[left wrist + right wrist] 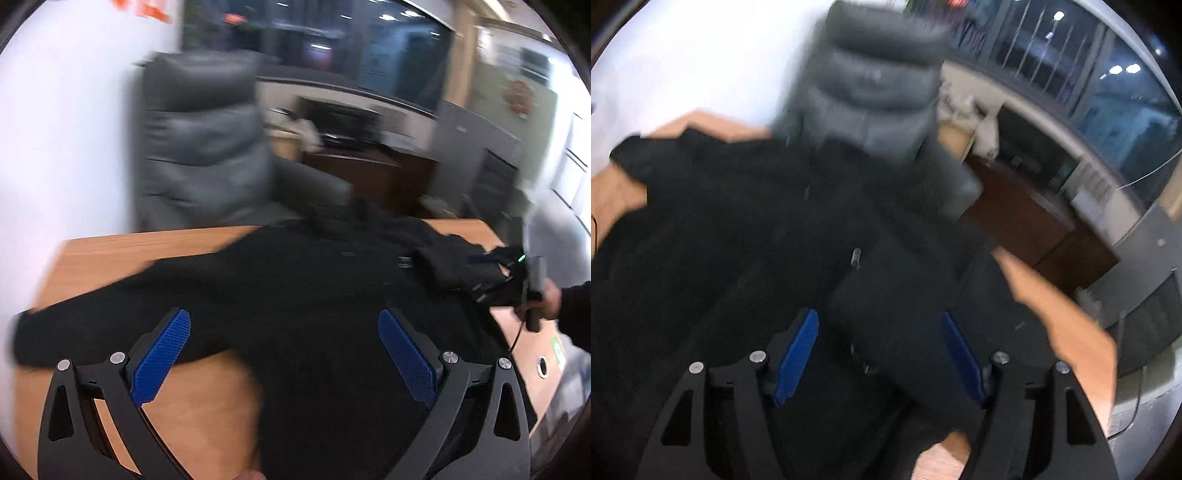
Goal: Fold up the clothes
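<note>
A black long-sleeved garment [295, 295] lies spread on a wooden table [147, 243], collar at the far side, one sleeve stretched to the left. My left gripper [284, 354] is open above the garment's near part, holding nothing. My right gripper [879, 354] is open, its blue pads [798, 354] either side of a folded sleeve of the garment [894, 295] without closing on it. In the left wrist view the right gripper [513, 280] is at the garment's right edge, held by a hand. Both views are blurred.
A grey padded office chair [199, 147] stands behind the table's far edge. A dark desk with a monitor [351, 125] and windows lie beyond. A cable and a round grommet [542, 365] are at the table's right end.
</note>
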Demonstrator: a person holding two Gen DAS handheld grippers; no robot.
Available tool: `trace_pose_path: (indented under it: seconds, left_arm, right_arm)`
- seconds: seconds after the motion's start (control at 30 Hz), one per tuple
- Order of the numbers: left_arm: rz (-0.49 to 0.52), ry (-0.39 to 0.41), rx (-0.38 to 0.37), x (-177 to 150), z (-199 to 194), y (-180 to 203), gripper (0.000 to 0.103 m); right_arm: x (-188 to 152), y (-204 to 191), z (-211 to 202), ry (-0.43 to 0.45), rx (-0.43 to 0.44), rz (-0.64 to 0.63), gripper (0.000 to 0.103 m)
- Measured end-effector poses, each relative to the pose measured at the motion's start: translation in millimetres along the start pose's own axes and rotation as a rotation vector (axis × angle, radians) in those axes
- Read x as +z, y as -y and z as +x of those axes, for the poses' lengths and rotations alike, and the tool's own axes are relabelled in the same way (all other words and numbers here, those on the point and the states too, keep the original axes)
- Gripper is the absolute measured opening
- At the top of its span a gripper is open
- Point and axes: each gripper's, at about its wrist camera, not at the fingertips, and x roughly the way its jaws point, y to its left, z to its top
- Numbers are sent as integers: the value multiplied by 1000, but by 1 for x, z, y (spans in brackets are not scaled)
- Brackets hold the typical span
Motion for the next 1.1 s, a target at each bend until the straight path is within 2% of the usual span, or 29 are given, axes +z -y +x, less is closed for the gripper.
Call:
trace_pose_path:
  seconds: [0.1, 0.23, 0.33, 0.4, 0.43, 0.57, 0.67, 0.77, 0.9, 1.0, 1.1]
  left_arm:
    - [30, -66, -65, 15, 72, 31, 103]
    - [64, -144, -50, 13, 146, 57, 103]
    - [83, -185, -22, -4, 176, 66, 103]
    - [68, -207, -5, -13, 187, 63, 103]
    - [59, -215, -3, -15, 189, 61, 103]
    - [46, -244, 23, -33, 186, 52, 103]
    - [30, -245, 53, -40, 172, 40, 103]
    - [-7, -234, 72, -46, 144, 24, 103]
    - [-34, -237, 133, -68, 100, 0, 103]
    - [-91, -249, 124, -91, 66, -19, 103]
    - [-112, -242, 119, -107, 40, -33, 103]
  right_arm:
    - [-18, -4, 29, -26, 18, -46, 70]
    - [-28, -13, 47, 21, -29, -118, 63]
    - [-24, -12, 51, 44, -34, -138, 50]
    - [-21, -10, 50, 54, -30, -141, 22]
    - [-17, -8, 46, 69, -32, -135, 16]
    - [10, 17, 0, 197, -16, -17, 13]
    - [45, 28, -54, 340, -26, 19, 13]
    - [86, 18, -106, 491, 8, 26, 13]
    - [133, -33, -111, 546, 146, 23, 13]
    - [154, -87, -62, 474, 231, 34, 13]
    - [159, -132, -4, 380, 280, 58, 13]
